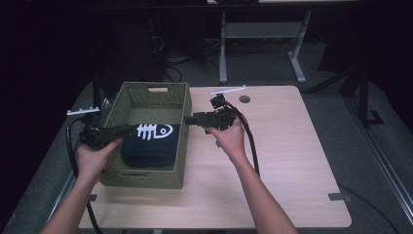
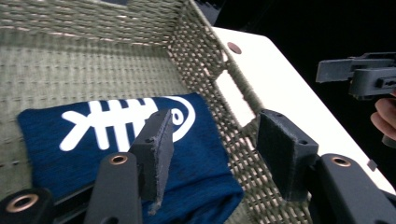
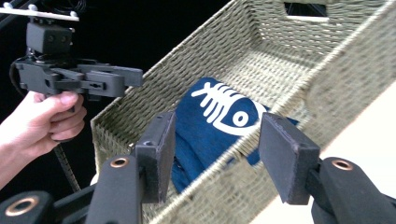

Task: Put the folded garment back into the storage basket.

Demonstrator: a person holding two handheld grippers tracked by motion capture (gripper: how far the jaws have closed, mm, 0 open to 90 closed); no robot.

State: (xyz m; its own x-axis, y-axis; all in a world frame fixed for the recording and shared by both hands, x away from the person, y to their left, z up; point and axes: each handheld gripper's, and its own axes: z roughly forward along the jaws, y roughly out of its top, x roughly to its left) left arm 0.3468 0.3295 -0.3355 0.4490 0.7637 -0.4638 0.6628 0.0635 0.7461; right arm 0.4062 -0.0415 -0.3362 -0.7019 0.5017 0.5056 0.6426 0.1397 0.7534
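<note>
Cloth (image 1: 149,144), dark blue and folded with a white fish-bone print, lies on the floor of the basket (image 1: 115,109), toward its near end, by the right wall.

Left gripper (image 1: 127,129) hangs over the basket's left rim with its jaws spread and nothing between them; in its own view one pad sits above the print and the other above the right wall. To take the cloth cleanly, I would judge it best to bring both pads inside the wall, drop onto a folded edge and pinch several layers at once, so it does not unfold on the lift.

Right gripper (image 1: 191,120) hovers at the right wall, jaws also spread and empty, straddling the rim in its own view. It should clear the wicker before dipping in.

How many folds the cloth has, and whether anything lies beneath it, cannot be made out. Its near edge is hidden by the rim in the right gripper view.
</note>
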